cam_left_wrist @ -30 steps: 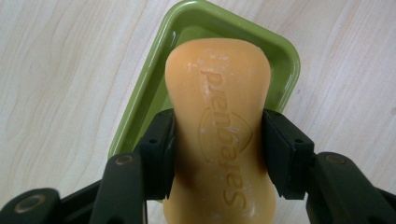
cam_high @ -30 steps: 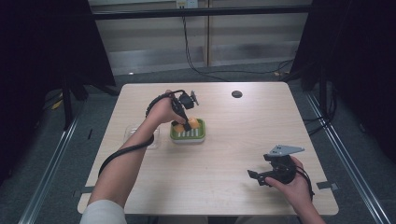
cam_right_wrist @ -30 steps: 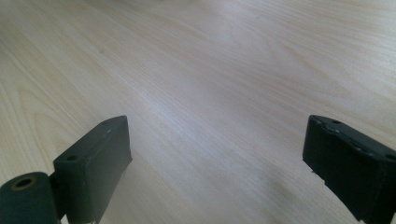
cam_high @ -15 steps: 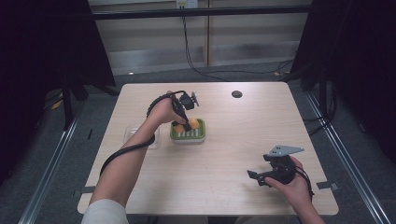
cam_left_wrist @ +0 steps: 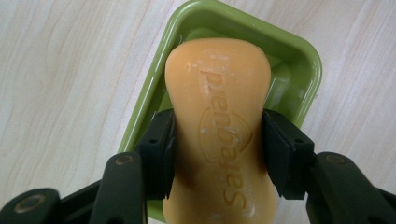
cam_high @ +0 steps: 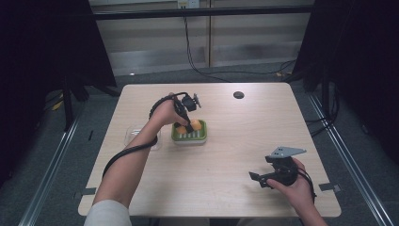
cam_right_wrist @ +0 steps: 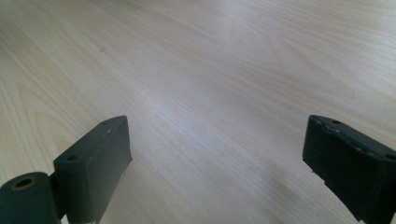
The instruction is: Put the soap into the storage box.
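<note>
An orange bar of soap (cam_left_wrist: 219,126) with embossed lettering is pinched at its waist by my left gripper (cam_left_wrist: 218,154), which is shut on it. The soap hangs over a green soap dish (cam_left_wrist: 299,70). In the high view the left gripper (cam_high: 187,123) holds the soap (cam_high: 195,125) just above the green dish (cam_high: 189,136) near the table's middle. My right gripper (cam_high: 258,179) rests low near the front right of the table. Its jaws stand wide open in the right gripper view (cam_right_wrist: 219,172) with bare wood between them.
A clear plastic lid or tray (cam_high: 134,134) lies left of the dish, partly under the left forearm. A dark round hole (cam_high: 238,94) sits near the table's far edge. Cables trail from both grippers. The wooden table (cam_high: 235,155) has dark floor all around.
The left gripper with the soap has barely shifted over the dish. The right gripper has stayed where it was.
</note>
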